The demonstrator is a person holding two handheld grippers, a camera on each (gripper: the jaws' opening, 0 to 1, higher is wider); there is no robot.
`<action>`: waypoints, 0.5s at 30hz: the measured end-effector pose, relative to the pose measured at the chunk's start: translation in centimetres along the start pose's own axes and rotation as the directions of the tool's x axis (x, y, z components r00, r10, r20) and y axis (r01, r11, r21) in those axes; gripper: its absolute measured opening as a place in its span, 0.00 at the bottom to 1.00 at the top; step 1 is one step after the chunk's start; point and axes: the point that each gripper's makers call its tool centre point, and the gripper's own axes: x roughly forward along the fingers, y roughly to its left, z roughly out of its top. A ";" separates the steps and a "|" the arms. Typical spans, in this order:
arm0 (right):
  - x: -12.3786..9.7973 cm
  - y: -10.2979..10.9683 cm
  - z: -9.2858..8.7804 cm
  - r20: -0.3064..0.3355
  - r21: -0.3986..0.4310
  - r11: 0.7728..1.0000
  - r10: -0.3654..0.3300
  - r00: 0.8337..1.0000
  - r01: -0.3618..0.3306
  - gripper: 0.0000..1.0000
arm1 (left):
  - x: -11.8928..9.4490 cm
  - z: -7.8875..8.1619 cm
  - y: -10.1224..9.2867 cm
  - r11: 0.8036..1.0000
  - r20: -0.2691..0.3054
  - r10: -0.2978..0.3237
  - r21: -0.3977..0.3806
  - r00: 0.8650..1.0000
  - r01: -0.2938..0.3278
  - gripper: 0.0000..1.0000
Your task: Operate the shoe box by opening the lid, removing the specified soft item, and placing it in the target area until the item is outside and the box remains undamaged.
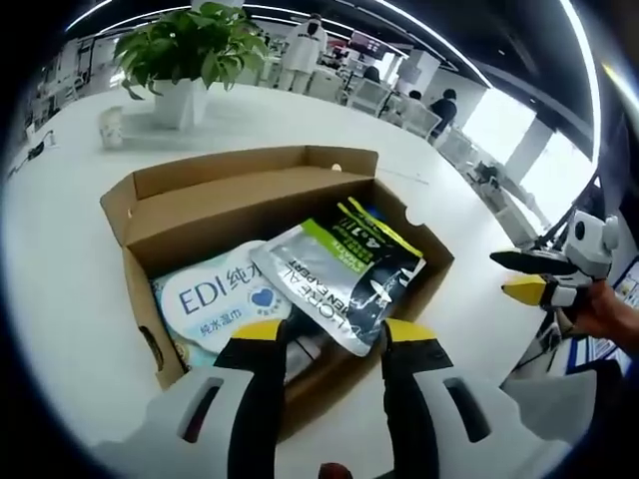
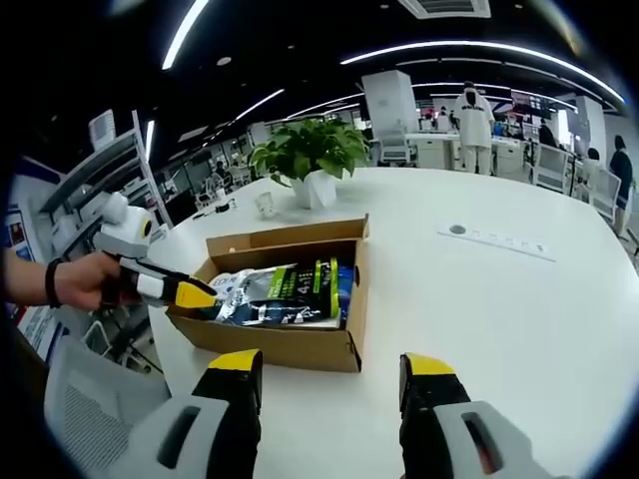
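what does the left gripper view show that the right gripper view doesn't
Left gripper view: the inside of the open shoe box from above, with a pale blue wet wipes pack lying partly under the silver pouch, and the right gripper off to the side, apart from the box.

Right gripper view: the box's outer side wall, the left gripper at the box's near edge by the pouch, and a grey strip on the table.

Both: the open box, the pouch, the potted plant and a small cup.

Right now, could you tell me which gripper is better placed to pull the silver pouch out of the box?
Left, probably: the left gripper is open at the pouch; the right gripper is outside the box.
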 end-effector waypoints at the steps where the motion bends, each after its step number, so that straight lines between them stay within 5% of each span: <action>1: -0.1 -0.1 -0.1 -0.002 0.002 1.000 -0.002 1.000 0.002 0.53 | 0.2 0.0 0.0 1.000 -0.003 0.000 -0.005 1.000 0.000 0.36; 15: -0.6 -0.7 -1.7 -0.027 0.022 1.000 -0.020 0.999 0.021 0.53 | 2.0 -0.9 0.1 0.996 -0.063 -0.024 -0.086 0.998 0.018 0.28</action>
